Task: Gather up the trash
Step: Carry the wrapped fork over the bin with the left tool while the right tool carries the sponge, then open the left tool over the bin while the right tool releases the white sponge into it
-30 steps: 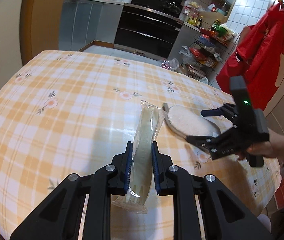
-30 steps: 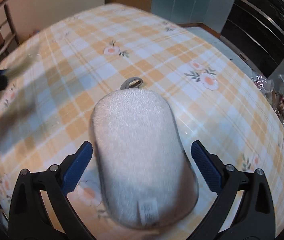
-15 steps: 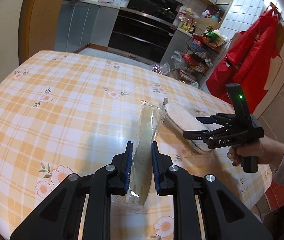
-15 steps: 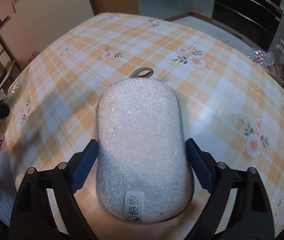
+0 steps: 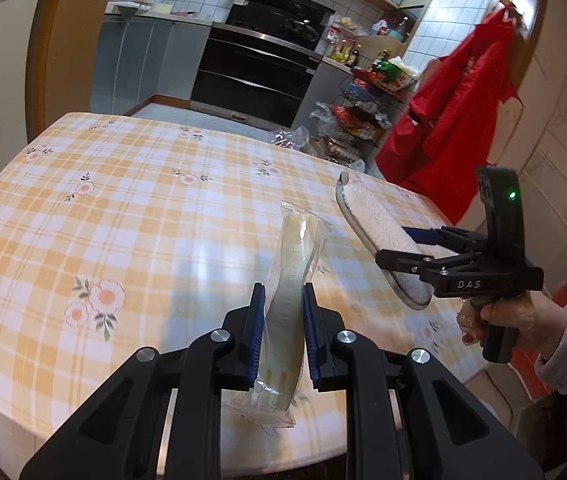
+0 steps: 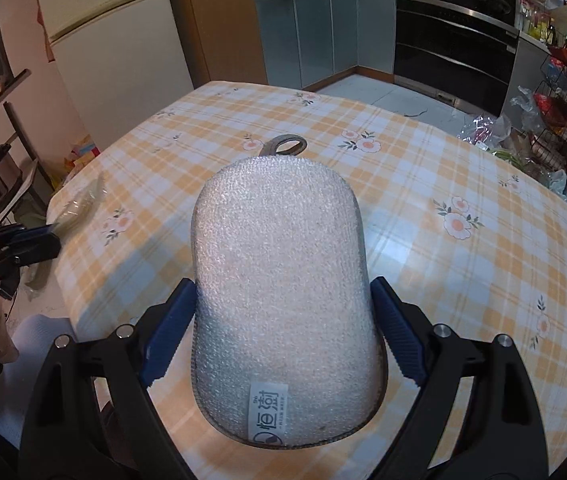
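Note:
My left gripper [image 5: 282, 334] is shut on a clear plastic wrapper [image 5: 289, 280] with a plastic fork inside, held above the checked table [image 5: 131, 216]. My right gripper [image 6: 283, 320] is shut on a grey oval scrubbing pad [image 6: 281, 280] with a hanging loop and a white label, lifted off the table. In the left wrist view the right gripper [image 5: 423, 248] holds the pad [image 5: 379, 236] tilted at the table's right side. In the right wrist view the left gripper [image 6: 43, 240] and wrapper [image 6: 79, 204] show at the far left.
The table wears an orange-and-white floral checked cloth [image 6: 463, 240]. Behind it are a black oven [image 5: 259, 68], a wire rack with bags [image 5: 359, 120], a red apron on the wall [image 5: 459, 112] and a fridge [image 6: 111, 40].
Both grippers have risen away from the table with their loads. The right gripper closed on the pad and lifted it clear of the cloth.

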`<state>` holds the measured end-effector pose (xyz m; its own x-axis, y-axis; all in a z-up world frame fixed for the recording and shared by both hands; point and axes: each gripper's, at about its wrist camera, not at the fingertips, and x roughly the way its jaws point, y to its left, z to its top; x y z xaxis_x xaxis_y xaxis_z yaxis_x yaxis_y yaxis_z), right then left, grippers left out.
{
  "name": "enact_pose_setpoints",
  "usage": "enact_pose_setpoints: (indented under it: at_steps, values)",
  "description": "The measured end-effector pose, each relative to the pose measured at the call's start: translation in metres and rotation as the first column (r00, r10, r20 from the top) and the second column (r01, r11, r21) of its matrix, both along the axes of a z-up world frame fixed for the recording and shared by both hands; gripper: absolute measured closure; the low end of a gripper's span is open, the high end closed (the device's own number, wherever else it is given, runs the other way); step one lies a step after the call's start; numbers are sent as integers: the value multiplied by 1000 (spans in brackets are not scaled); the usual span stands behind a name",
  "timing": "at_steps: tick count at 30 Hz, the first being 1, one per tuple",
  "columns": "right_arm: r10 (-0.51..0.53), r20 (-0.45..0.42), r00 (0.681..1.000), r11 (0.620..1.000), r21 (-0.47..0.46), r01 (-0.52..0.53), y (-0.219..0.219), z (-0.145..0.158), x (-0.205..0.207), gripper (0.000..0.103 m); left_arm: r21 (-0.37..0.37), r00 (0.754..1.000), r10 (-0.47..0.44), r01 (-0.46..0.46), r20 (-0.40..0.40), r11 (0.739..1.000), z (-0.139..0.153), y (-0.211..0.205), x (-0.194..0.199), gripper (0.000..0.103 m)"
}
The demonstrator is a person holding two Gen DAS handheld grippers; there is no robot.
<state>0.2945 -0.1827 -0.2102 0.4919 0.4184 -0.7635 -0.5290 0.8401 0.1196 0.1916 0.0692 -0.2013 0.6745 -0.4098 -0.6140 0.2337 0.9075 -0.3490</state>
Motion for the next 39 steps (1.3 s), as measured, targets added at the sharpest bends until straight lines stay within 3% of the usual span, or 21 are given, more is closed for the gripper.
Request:
enact_pose_setpoints:
  at_steps: [11, 26, 39]
  values:
    - [-50, 88, 995, 997, 64, 44, -14, 43, -90, 16, 3, 993, -118, 118, 15, 993, 12, -23, -60, 85]
    - [-177, 109, 978, 971, 180, 156, -46, 45, -184, 16, 27, 971, -231, 233, -57, 972, -7, -46, -112, 85]
    - [-206, 92, 974, 958, 222, 181, -60, 41, -210, 16, 48, 909, -371, 386, -189, 921, -45, -84, -131, 85]
